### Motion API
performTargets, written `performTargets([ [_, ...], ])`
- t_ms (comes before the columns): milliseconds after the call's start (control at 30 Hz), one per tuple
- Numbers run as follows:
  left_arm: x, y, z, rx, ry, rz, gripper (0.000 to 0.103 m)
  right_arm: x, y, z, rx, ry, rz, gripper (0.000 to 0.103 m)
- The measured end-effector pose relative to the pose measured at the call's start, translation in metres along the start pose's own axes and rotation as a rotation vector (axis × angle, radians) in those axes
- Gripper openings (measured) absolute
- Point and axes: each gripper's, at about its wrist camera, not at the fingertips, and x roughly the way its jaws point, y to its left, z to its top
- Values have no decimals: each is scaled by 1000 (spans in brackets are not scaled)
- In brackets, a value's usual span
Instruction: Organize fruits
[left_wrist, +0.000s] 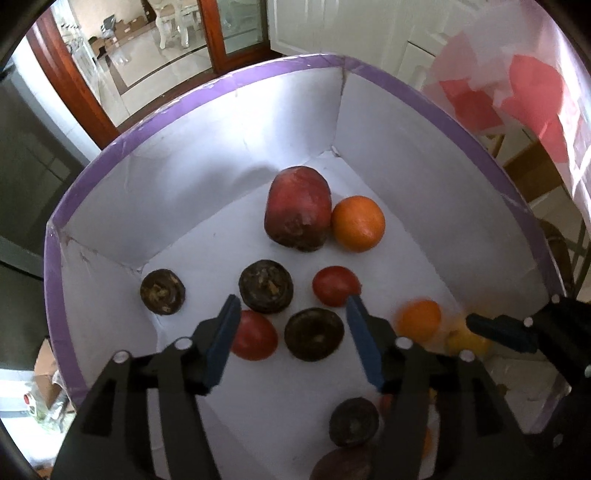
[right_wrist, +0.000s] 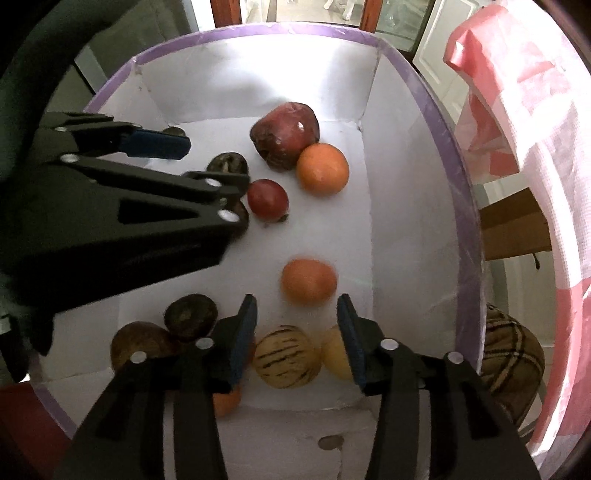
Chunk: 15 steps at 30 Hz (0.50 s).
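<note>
A purple-rimmed white box (left_wrist: 207, 92) holds the fruit. In the left wrist view my left gripper (left_wrist: 291, 304) hangs open over a dark mangosteen (left_wrist: 314, 334) and a red tomato (left_wrist: 255, 334), its pads touching neither. A big red fruit (left_wrist: 299, 208) and an orange (left_wrist: 357, 223) lie further back. In the right wrist view my right gripper (right_wrist: 296, 301) is open, with a blurred orange (right_wrist: 309, 280) just beyond its tips and free of the pads. A striped melon (right_wrist: 286, 354) lies under it. The left gripper (right_wrist: 218, 162) reaches in from the left.
Several more mangosteens (left_wrist: 266, 286) and a second tomato (left_wrist: 336, 286) lie on the box floor. Brown fruits (right_wrist: 140, 345) sit in the near left corner. A pink and white plastic bag (right_wrist: 517, 110) hangs to the right of the box wall (right_wrist: 465, 221).
</note>
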Motion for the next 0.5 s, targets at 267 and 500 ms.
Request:
performTargets([
  [267, -11, 4, 4, -29, -46, 1, 66, -23, 1, -2, -11, -49, 10, 73],
  [500, -82, 3, 15, -66, -349, 90, 87, -56, -5, -4, 24, -96, -5, 87],
])
